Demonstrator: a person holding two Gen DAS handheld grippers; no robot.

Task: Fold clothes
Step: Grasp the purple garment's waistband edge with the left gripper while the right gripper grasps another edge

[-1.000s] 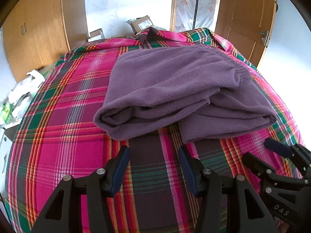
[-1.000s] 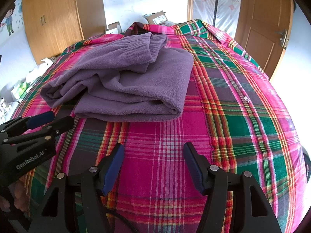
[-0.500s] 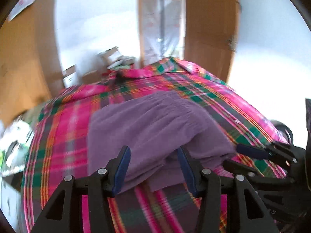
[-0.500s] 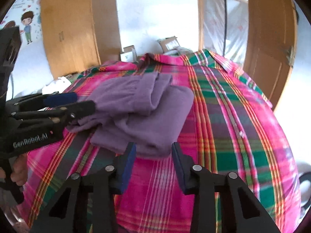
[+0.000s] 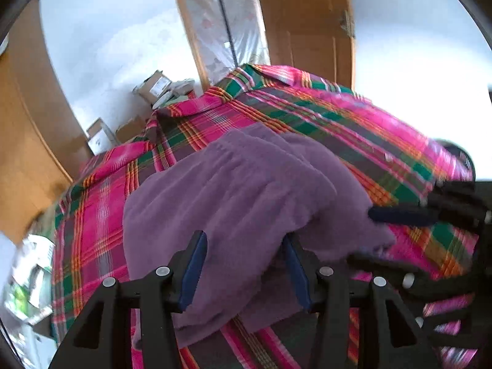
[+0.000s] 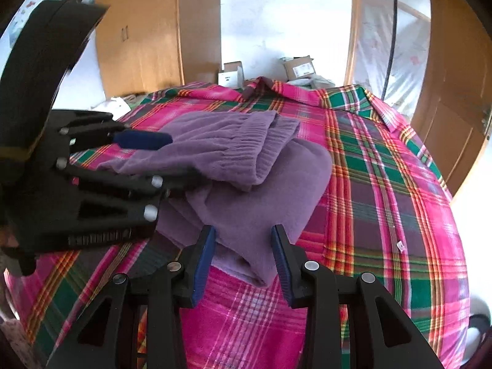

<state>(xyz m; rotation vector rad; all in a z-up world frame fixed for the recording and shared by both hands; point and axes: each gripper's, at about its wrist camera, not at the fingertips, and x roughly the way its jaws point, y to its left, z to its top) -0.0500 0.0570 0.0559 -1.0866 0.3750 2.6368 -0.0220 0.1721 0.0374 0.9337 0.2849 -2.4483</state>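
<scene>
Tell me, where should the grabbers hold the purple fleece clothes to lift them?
Probably the thick near edge of the folded purple fleece garment, coming from the front. There the layers stack, so the open left gripper and open right gripper, already straddling that edge, could each pinch the whole bundle. The far ribbed cuff lies loose on top and would likely just unfold.

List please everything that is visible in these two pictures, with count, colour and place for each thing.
purple fleece garment: one, purple, folded in a heap on the bed, between the fingers of both grippers
plaid bedsheet: one, pink, green and orange, covers the bed
cardboard boxes: several, brown and white, behind the bed by the wall
wardrobe: one, wooden, left of the bed
door: one, wooden, right of the bed
left gripper: black with blue pads, open around the garment
right gripper: black with blue pads, open around the garment's near edge
</scene>
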